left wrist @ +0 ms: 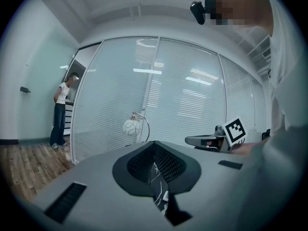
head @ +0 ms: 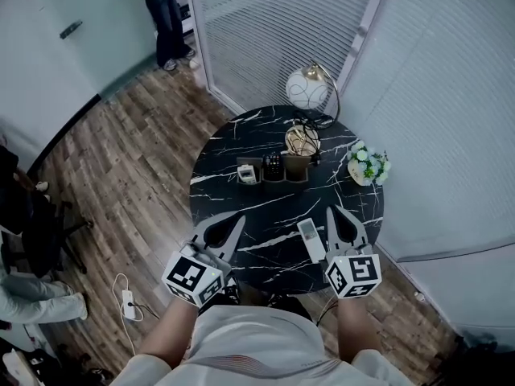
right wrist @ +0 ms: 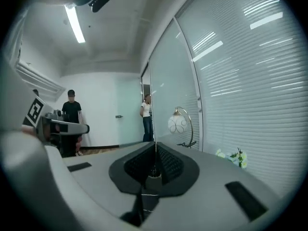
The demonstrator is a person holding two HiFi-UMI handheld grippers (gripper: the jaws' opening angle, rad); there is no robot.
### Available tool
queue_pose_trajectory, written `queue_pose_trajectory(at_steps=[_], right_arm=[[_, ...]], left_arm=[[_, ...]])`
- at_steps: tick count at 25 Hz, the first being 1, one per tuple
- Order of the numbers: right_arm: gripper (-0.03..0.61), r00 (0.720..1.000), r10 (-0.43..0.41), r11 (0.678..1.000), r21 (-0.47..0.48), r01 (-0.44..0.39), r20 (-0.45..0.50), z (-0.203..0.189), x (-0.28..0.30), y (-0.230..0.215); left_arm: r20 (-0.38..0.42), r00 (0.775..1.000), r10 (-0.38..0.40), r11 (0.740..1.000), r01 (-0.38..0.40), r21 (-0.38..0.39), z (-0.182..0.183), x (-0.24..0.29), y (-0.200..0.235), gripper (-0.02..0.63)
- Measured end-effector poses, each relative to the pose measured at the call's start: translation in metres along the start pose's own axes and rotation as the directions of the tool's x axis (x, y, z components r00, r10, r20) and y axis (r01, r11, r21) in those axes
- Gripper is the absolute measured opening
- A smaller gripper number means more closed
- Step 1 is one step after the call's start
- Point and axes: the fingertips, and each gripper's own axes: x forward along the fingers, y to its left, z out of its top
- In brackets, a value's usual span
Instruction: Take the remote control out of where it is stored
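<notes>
A white remote control (head: pixel 308 240) lies flat on the round black marble table (head: pixel 241 135), near its front edge. My right gripper (head: pixel 332 211) hovers just right of it, jaws shut and empty; the right gripper view also shows the right gripper (right wrist: pixel 155 143) closed to a point with nothing between. My left gripper (head: pixel 238 219) is held over the table's front left, also shut and empty, as the left gripper view confirms for the left gripper (left wrist: pixel 154 143). Behind them stands a row of small storage boxes (head: pixel 296 167), one holding a dark remote (head: pixel 273 166), another a pale device (head: pixel 247 175).
A globe lamp (head: pixel 306 88) and a gold wire holder (head: pixel 302 141) stand at the table's back, a small flower pot (head: pixel 368 166) at its right. Glass partitions with blinds lie behind. A person (head: pixel 165 14) stands far off; a power strip (head: pixel 129 302) lies on the wood floor.
</notes>
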Motion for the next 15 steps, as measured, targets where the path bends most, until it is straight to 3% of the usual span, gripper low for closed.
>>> queue_pose_trajectory(at_steps=[5, 15], right_arm=[[0.017, 0.996, 0.027, 0.999, -0.030, -0.025, 0.090, 0.032, -0.016, 0.012], [0.017, 0.994, 0.048, 0.999, -0.030, -0.045, 0.094, 0.035, -0.017, 0.018]], left_arm=[[0.030, 1.000, -0.002, 1.000, 0.002, 0.017, 0.014, 0.000, -0.005, 0.009], [0.056, 0.998, 0.006, 0.999, -0.008, 0.039, 0.025, -0.006, -0.010, 0.009]])
